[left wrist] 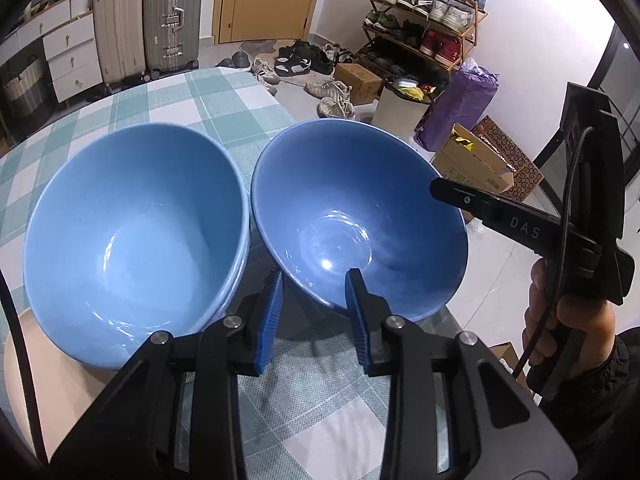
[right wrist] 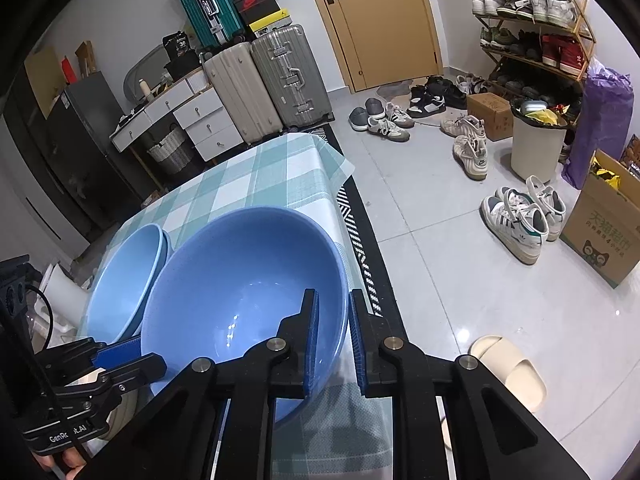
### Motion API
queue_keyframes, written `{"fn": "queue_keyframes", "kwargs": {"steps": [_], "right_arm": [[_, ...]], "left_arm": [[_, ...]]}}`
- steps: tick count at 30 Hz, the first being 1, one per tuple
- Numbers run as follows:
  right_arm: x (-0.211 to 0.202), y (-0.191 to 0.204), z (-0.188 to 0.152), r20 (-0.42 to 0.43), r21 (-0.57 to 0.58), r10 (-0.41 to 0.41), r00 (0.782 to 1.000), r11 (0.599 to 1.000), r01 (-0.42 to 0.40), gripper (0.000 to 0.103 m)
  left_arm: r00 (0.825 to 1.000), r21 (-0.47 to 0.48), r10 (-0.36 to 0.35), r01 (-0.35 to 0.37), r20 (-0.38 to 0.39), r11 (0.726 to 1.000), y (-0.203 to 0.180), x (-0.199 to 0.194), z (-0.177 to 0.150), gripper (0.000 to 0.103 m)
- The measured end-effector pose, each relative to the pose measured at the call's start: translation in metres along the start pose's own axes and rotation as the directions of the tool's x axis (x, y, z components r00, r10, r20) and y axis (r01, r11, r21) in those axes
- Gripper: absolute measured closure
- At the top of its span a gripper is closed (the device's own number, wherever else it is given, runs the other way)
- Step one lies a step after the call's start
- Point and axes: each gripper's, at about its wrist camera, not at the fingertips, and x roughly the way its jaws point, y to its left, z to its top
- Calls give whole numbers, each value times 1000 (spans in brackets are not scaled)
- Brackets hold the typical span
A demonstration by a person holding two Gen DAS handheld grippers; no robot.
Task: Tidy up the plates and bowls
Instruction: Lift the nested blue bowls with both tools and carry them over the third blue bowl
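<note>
Bowls (left wrist: 360,216) held empty by both tongs; neighbouring stacked bowls (left wrist: 136,232) empty too.

A: Bowls? Right bowl (left wrist: 360,216) and left bowl (left wrist: 132,232) both look like glazed ceramic, smooth, glossy w/ light glints inside.

B: Tablecloth (left wrist: 224,104)?

A: Woven-looking checked cloth, matt, fine ribbed texture.

B: Grippers?

A: Left gripper (left wrist: 314,312) and right gripper (right wrist: 334,340): matt black plastic arms, shiny metal pins. Pads (left wrist: 270,320) blue, ribbed, rubbery-looking.

B: Floor (right wrist: 440,264)?

A: Pale tiles, smooth, glossy, reflecting light. Door (right wrist: 380,20) wood-look, satin. Suitcases (right wrist: 280,76) hard shell, ridged, metal latches. Boxes (right wrist: 600,224) plain cardboard, matt. Shoe rack (right wrist: 532,24) wood, maybe bamboo. Slipper (right wrist: 512,372) matt foam-like.
</note>
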Motion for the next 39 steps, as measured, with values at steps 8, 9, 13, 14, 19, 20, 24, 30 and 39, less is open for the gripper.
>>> {"fn": "queue_keyframes", "kwargs": {"steps": [8, 9, 13, 14, 19, 20, 24, 30, 39], "right_arm": [[-23, 4, -2, 38, -7, -1, 999, 1000, 1, 87], [-27, 5, -2, 43, -10, -2, 999, 1000, 2, 87], [-39, 8, -4, 66, -14, 8, 998, 1000, -7, 87], [-43, 9, -4, 70, -15, 8, 998, 1000, -7, 87], [-56, 17, -5, 82, -23, 6, 997, 1000, -5, 87], [-58, 18, -5, 85, -25, 6, 996, 1000, -4, 87], [-68, 27, -6, 100, -33, 4, 995, 999, -1, 87], [-82, 44, -4, 120, -53, 12, 993, 999, -5, 87], [-93, 79, 2, 140, -86, 26, 990, 996, -14, 87]], "left_arm": [[1000, 20, -1, 1, 14, 1000, -6, -12, -2, 74], [1000, 23, -2, 1, 19, 1000, -7, -15, -2, 74], [999, 35, -4, 3, 34, 999, -10, -25, -3, 74], [999, 36, -7, 6, 38, 999, -10, -28, -3, 74], [998, 44, -4, 2, 65, 999, -13, -44, -6, 74], [998, 43, -4, 1, 69, 999, -12, -47, -6, 74], [996, 47, -3, -1, 88, 999, -13, -60, -7, 74], [993, 40, 3, -8, 117, 999, -10, -83, -11, 74], [985, 13, 15, -18, 169, 1000, 6, -124, -13, 74]]}}
